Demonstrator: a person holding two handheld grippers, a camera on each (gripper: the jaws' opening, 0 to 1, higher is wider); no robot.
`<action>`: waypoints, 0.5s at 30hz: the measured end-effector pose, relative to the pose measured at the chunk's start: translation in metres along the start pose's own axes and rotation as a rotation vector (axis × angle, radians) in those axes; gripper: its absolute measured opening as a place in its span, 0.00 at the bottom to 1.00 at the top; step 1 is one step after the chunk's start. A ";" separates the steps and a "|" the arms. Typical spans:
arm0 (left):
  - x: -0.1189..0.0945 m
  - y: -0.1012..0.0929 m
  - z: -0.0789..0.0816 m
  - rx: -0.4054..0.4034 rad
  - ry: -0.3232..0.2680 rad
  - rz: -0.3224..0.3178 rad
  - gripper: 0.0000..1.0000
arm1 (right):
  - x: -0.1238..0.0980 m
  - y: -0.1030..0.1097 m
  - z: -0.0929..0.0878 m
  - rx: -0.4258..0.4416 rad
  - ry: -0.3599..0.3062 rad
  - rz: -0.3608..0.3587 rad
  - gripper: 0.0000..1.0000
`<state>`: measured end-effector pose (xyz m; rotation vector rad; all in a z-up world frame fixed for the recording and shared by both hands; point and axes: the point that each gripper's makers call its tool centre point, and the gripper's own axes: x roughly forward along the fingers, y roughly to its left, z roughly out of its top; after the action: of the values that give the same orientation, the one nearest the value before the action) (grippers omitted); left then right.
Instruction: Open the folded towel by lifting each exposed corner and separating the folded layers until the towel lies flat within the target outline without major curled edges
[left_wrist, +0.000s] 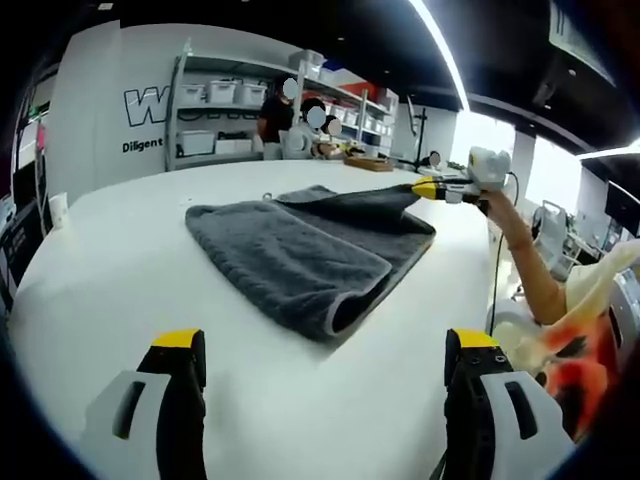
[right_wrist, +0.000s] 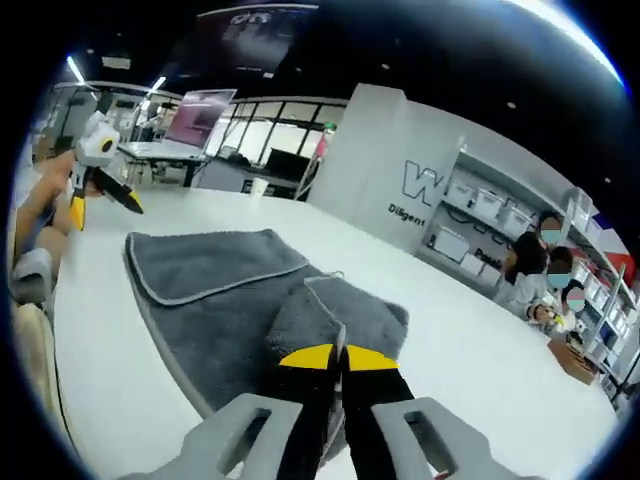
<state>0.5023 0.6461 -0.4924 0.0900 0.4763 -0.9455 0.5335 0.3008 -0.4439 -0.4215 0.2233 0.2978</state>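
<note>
Grey towel (left_wrist: 300, 250) soft, limp, light; grip at hemmed corner. Right gripper (right_wrist: 338, 356) pinching raised corner; left gripper (left_wrist: 325, 345) spread, well apart.

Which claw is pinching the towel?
The right claw: its yellow tips are shut on a corner of the grey towel. The left claw is open, above the white table.

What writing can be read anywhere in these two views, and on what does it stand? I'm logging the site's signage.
"W": large outlined letter on the white wall, the rest hidden by the shelving.
"Diligent": small dark word below it on the same wall, cut off by the shelving in both views.
Storage bins on the shelving: any labels too small to read.
Grey towel and white table: no text seen.
</note>
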 end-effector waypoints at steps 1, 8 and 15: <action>-0.001 0.001 0.000 -0.003 -0.002 0.000 0.97 | -0.004 -0.005 0.001 0.004 -0.007 -0.017 0.00; -0.004 0.007 0.000 -0.012 -0.004 0.016 0.97 | -0.029 -0.036 0.002 0.036 -0.029 -0.121 0.00; -0.005 0.003 0.002 -0.001 -0.006 0.010 0.97 | -0.056 -0.069 0.002 0.040 -0.055 -0.248 0.00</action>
<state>0.5027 0.6508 -0.4884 0.0886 0.4704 -0.9356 0.5042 0.2280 -0.4010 -0.3959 0.1215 0.0608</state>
